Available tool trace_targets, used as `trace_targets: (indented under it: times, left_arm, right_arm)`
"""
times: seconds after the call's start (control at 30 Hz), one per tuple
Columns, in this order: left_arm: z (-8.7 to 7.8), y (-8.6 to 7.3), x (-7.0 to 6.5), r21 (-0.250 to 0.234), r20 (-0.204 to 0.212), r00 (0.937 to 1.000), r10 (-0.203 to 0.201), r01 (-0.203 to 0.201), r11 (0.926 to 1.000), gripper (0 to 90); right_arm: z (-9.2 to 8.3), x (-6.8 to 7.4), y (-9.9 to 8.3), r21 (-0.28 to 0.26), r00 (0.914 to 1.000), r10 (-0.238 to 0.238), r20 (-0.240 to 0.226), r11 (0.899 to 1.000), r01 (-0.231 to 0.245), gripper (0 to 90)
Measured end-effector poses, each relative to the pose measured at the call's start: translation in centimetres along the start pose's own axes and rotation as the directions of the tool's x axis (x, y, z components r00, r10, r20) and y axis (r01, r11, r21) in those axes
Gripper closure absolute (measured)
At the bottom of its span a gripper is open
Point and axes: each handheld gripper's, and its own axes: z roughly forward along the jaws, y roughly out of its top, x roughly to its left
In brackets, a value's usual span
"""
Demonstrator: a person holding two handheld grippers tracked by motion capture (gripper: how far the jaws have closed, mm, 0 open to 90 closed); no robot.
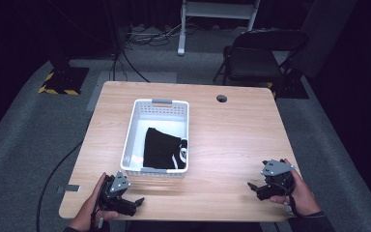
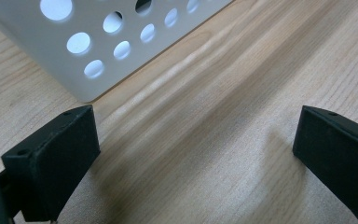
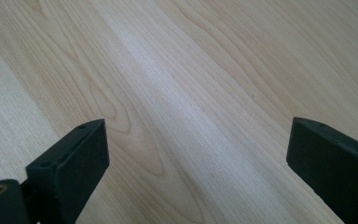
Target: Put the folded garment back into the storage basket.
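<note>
A white perforated basket (image 1: pixel 131 130) stands at the middle of the wooden table (image 1: pixel 232 140), and a folded black garment (image 1: pixel 160 149) with a white mark lies inside it. My left gripper (image 1: pixel 136 203) rests low at the table's front left, just in front of the basket's near corner (image 2: pixel 81 56), open with bare wood between its jaws (image 2: pixel 196 154). At the front right, a hand holds my right gripper (image 1: pixel 252 188) over bare table, also open and holding nothing (image 3: pixel 198 158).
A round cable hole (image 1: pixel 221 98) sits near the table's far edge. Behind the table stands a black folding chair (image 1: pixel 258 53), with a white frame (image 1: pixel 217 14) and cables on the grey floor. A stand base with yellow-black tape (image 1: pixel 64 79) is at far left.
</note>
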Motion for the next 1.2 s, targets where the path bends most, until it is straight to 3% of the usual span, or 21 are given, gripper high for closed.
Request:
trace_targets:
  times: [0.23, 0.53, 1.2]
  left_arm:
    - [0.0, 0.0, 0.0, 0.0, 0.0, 1.0, 0.0, 0.0, 1.0, 0.3]
    - [0.0, 0.0, 0.0, 0.0, 0.0, 1.0, 0.0, 0.0, 1.0, 0.3]
    - [0.0, 0.0, 0.0, 0.0, 0.0, 1.0, 0.0, 0.0, 1.0, 0.3]
  right_arm:
    - [0.1, 0.0, -0.9, -0.006, 0.9999, 0.013, 0.001, 1.0, -0.013, 6.4]
    - [0.1, -0.2, -2.6, -0.007, 0.998, 0.063, 0.003, 0.998, -0.063, 6.4]
    - [0.3, -0.5, -5.8, -0.008, 0.9841, 0.178, -0.011, 0.984, -0.178, 6.1]
